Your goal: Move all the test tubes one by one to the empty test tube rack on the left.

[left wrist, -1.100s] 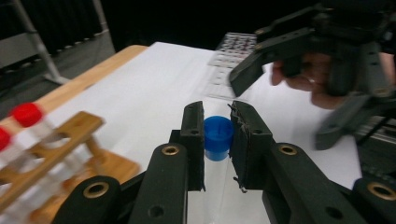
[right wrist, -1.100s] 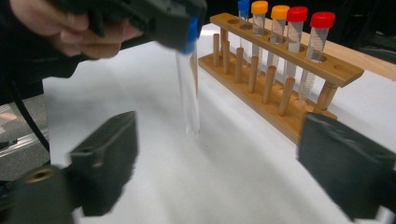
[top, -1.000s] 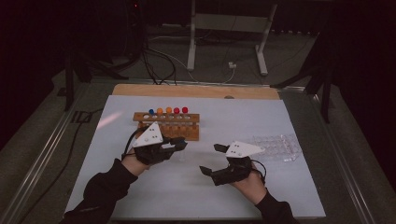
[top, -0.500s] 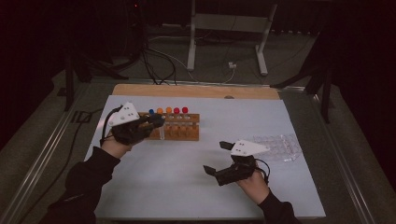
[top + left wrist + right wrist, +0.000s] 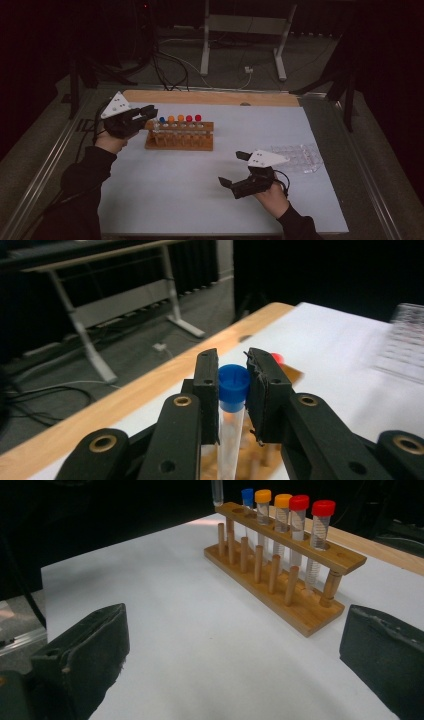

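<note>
My left gripper [image 5: 148,115] is shut on a clear tube with a blue cap [image 5: 234,384], gripped just below the cap and hanging upright. It hovers over the left end of a wooden rack [image 5: 179,145]. In the right gripper view the tube's round bottom [image 5: 216,492] hangs just above the rack's [image 5: 280,595] empty end hole. The rack holds one blue-capped tube [image 5: 247,495], two with orange caps and two with red caps. My right gripper [image 5: 233,169] rests low at the front right of the white mat, jaws open and nothing between them [image 5: 235,650].
A clear plastic blister tray [image 5: 297,156] lies on the mat just right of my right hand, also in the left gripper view [image 5: 405,347]. A wooden strip [image 5: 210,97] runs along the table's far edge. A metal stand and cables are on the floor beyond.
My left gripper has carried the blue-capped tube left and slightly up, from in front of the rack's middle to its left end. The right gripper has stayed put.
</note>
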Motion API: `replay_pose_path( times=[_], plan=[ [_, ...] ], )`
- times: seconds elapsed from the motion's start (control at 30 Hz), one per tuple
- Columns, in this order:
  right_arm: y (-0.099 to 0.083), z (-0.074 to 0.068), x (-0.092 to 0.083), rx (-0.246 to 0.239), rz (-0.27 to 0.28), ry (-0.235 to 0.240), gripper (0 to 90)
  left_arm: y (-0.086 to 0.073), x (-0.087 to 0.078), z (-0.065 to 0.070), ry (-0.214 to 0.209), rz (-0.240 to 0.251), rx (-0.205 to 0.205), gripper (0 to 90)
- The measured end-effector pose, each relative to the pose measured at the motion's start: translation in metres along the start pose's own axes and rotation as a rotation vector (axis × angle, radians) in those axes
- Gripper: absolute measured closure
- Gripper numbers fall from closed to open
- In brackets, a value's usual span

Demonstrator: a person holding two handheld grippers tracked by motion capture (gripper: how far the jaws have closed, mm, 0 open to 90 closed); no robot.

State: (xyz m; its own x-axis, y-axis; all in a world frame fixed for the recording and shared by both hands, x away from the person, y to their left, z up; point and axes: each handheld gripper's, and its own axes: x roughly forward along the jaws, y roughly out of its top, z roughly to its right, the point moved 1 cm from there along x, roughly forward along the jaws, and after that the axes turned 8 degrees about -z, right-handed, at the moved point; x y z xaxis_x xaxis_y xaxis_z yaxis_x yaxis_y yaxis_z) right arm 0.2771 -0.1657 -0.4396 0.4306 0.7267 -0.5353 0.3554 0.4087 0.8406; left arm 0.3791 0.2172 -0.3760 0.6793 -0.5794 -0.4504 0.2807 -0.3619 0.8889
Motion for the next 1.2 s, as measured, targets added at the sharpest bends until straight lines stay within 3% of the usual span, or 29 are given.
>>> replay_pose_path(
  times=[0.13, 0.2, 0.47, 0.53, 0.93, 1.2],
  plan=[
    [0.000, -0.001, 0.000, -0.002, 0.001, 0.001, 0.0, -0.001, 0.005, -0.012, 0.033, 0.009, -0.022, 77.2],
    [0.000, -0.001, 0.000, -0.003, -0.002, -0.001, 0.0, -0.002, 0.008, -0.016, 0.030, 0.016, -0.039, 77.2],
    [-0.001, 0.001, 0.000, -0.005, -0.007, 0.001, 0.0, -0.012, 0.028, -0.024, 0.081, -0.014, -0.052, 77.2],
    [-0.001, 0.001, -0.001, -0.004, -0.007, 0.001, 0.0, -0.016, 0.032, -0.026, 0.076, -0.018, -0.074, 77.2],
    [-0.002, 0.002, -0.001, 0.000, -0.009, 0.003, 0.0, -0.043, 0.051, -0.026, 0.088, -0.064, -0.115, 77.1],
    [-0.002, 0.003, -0.002, 0.005, -0.006, 0.009, 0.0, -0.060, 0.061, -0.024, 0.075, -0.082, -0.144, 77.1]
  ],
)
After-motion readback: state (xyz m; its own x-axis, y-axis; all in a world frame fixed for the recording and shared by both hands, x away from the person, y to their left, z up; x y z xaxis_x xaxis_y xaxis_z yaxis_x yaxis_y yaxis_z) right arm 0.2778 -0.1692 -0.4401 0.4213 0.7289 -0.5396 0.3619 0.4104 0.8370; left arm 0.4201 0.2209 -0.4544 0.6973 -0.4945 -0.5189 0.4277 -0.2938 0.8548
